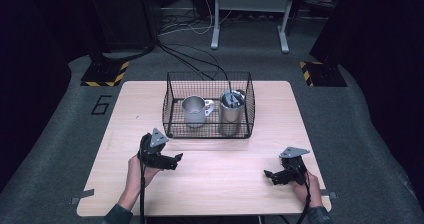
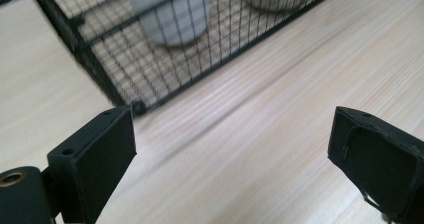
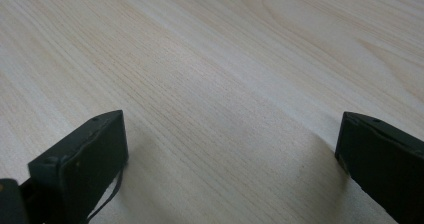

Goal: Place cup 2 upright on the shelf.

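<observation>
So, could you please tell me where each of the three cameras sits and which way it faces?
High view: fixed above the person's side, looking forward and down on the table; both forearms, the left gripper and the right gripper show.
Left gripper view: rides the left gripper, looking between its open jaws at the wire basket and the mug inside.
Right gripper view: rides the right gripper, looking between its open jaws at bare tabletop.
Shared: the high and left gripper views both show the basket and mug.
</observation>
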